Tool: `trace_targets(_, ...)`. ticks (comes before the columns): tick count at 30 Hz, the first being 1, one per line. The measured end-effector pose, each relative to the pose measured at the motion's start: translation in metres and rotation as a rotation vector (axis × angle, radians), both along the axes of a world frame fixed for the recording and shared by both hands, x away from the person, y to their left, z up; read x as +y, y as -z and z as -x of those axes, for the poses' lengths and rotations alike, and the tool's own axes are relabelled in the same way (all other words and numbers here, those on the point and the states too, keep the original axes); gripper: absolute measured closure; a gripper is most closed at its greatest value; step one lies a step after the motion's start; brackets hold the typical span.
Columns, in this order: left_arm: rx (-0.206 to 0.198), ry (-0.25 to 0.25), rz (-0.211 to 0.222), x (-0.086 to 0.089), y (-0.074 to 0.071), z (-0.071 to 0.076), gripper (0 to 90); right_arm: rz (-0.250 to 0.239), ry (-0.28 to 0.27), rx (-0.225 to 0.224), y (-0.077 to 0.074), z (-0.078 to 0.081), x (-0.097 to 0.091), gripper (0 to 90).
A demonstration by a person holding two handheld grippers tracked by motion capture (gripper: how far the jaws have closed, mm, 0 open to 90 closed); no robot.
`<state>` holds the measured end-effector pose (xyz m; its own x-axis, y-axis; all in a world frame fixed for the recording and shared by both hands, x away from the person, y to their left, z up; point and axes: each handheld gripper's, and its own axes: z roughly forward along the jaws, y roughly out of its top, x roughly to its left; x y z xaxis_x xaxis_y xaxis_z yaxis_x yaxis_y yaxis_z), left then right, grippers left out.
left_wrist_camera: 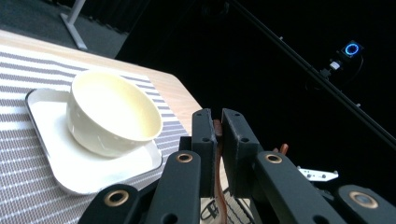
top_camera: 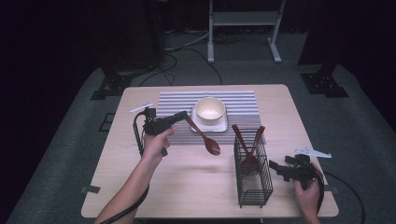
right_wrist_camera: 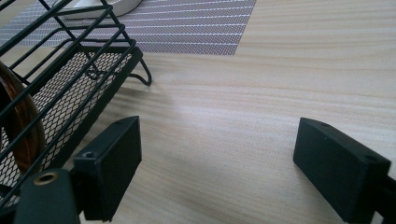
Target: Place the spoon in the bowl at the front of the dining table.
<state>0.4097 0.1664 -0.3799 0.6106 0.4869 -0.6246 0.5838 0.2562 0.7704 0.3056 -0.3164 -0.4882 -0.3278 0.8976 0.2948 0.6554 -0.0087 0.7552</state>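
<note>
Left gripper [top_camera: 180,116] clamping the handle end of a dark reddish-brown wooden spoon [top_camera: 203,136], jaws pinched tight on the thin handle, visible between the pads in the left gripper view [left_wrist_camera: 216,135].

Spoon hanging clear above the pale wooden table [top_camera: 187,182], long axis running diagonally: handle at the jaws, far-left; oval spoon head pointing near-right, over the near edge of the grey striped woven placemat [top_camera: 243,100].

Cream round ceramic bowl [top_camera: 209,110] sitting on a white square plate [top_camera: 222,125], just right of and slightly beyond the gripped handle end. Key relation: bowl lying beside the jaws, not beside the spoon head; head pointing away from it, toward the black wire-mesh cutlery basket [top_camera: 252,175]. Likely needing a swing of the spoon if the bowl or plate is the target; cannot tell the target for sure.

Basket standing near-right, holding more brown wooden utensils [top_camera: 247,142], handles fanning up out of it.

Right gripper [top_camera: 280,170] resting low at the table's near-right, just right of the basket, jaws spread wide with nothing but bare tabletop between them [right_wrist_camera: 219,154]. Left hand being the nearer one to bowl and plate; right hand nearer to the basket.
</note>
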Motion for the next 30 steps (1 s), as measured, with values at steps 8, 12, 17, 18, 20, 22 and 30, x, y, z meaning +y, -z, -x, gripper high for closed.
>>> trace_targets(8,0.014,-0.012,0.016,-0.007,-0.001,-0.007,84.0,-0.003,-0.002,-0.001,0.0,0.0,0.0,14.1)
trace_targets(12,0.018,-0.018,0.016,-0.007,-0.001,-0.011,84.0,-0.003,-0.002,-0.001,0.0,0.0,0.0,14.1)
trace_targets(17,0.016,-0.033,0.016,-0.006,-0.005,-0.015,84.0,-0.002,-0.001,0.0,0.0,0.0,0.0,14.1)
trace_targets(18,0.015,-0.037,0.015,-0.005,-0.006,-0.016,84.0,-0.001,-0.001,0.0,0.0,0.0,0.0,14.1)
trace_targets(20,0.016,-0.045,0.016,-0.005,-0.006,-0.018,84.0,-0.001,-0.001,0.0,0.0,0.0,0.0,14.1)
trace_targets(22,0.015,-0.05,0.016,-0.004,-0.007,-0.021,84.0,-0.001,0.0,0.0,0.0,0.0,0.0,14.1)
trace_targets(30,0.012,-0.077,0.023,0.002,-0.012,-0.032,84.0,0.0,0.0,0.001,0.0,0.0,0.001,14.1)
